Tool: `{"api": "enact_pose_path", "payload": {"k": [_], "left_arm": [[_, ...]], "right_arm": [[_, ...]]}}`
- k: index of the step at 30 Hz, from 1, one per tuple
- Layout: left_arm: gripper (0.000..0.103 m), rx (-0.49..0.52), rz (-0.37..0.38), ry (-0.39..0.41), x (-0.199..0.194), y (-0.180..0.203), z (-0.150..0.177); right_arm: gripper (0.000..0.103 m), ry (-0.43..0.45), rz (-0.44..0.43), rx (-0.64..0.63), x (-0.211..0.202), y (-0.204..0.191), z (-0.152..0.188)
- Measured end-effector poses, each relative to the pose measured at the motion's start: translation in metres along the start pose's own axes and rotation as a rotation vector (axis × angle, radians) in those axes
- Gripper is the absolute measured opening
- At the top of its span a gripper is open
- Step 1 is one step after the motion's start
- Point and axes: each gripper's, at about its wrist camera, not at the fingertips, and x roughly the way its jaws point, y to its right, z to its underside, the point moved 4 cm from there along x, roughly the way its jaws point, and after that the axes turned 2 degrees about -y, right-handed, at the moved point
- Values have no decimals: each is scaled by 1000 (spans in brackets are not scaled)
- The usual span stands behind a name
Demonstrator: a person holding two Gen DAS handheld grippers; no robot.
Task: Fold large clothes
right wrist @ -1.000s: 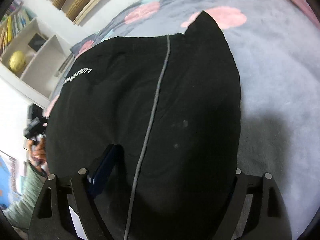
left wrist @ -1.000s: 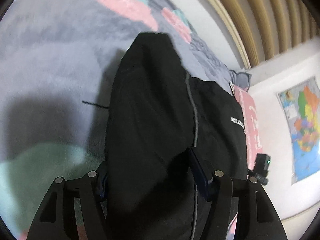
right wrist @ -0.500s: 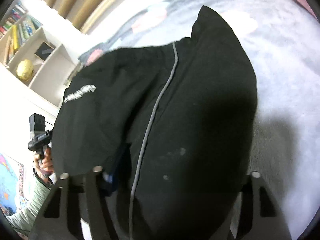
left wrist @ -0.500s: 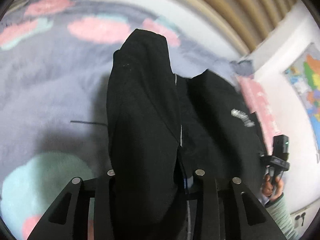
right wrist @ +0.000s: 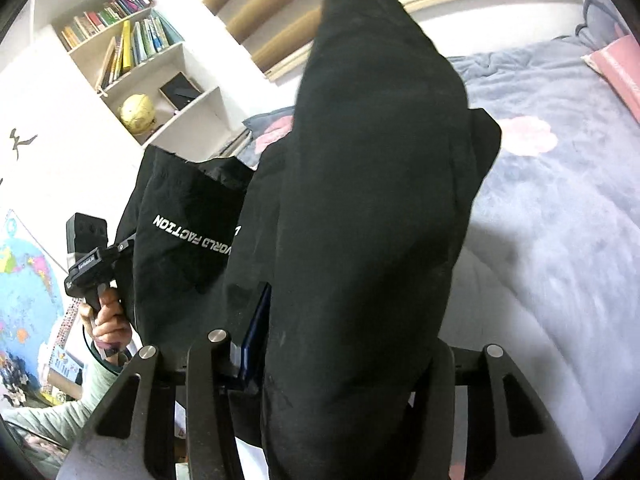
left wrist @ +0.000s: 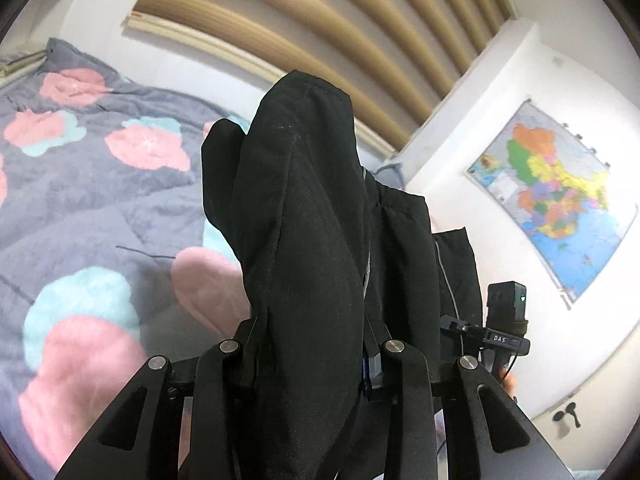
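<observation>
Both claws raised, closing, clamping black garment (left wrist: 304, 240) above bedspread (left wrist: 100, 200).

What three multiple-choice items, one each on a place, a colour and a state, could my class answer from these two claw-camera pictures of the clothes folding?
1. Where does the globe sit?
A. On the bed
B. On a white shelf below the books
C. On the floor

2. What colour is the garment?
A. Black
B. Red
C. White

3. What state is the left claw in?
A. Open and empty
B. Shut on the garment
C. Resting on the blanket

Answers: 1 B, the globe stands in a shelf compartment under the book rows. 2 A, the cloth is black with white lettering. 3 B, cloth is bunched between its fingers, raised above the flowered blanket; its jaws have just been closing.
</observation>
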Motion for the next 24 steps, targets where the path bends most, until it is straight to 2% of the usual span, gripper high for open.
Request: {"api": "enact_pose_path", "payload": {"k": [5, 8, 10, 13, 15, 17, 19, 21, 22, 24], "left_arm": [[34, -6, 33, 13, -42, 11, 39], [34, -36, 35, -8, -43, 0, 65], [34, -89, 32, -36, -37, -16, 87], [34, -195, -1, -75, -19, -59, 121], [35, -273, -57, -45, -21, -96, 142], [36, -384, -46, -33, -26, -132, 156], [37, -551, -12, -48, -26, -176, 176], [44, -646, 25, -69, -22, -202, 190], [46, -668, 51, -69, -22, -208, 194], [46, -646, 30, -72, -29, -204, 192]], "right_arm": [[55, -13, 5, 20, -33, -15, 24], [55, -45, 25, 41, -39, -8, 46], [55, -94, 23, 107, -26, 8, 63], [55, -158, 62, 176, -2, 33, 90], [55, -167, 185, 184, 8, 57, 108], [56, -170, 231, 214, 9, 74, 118], [61, -154, 205, 303, 8, 95, 135], [69, -129, 195, 349, 3, 103, 146], [78, -123, 202, 357, 1, 108, 150], [80, -109, 226, 373, -11, 107, 158]]}}
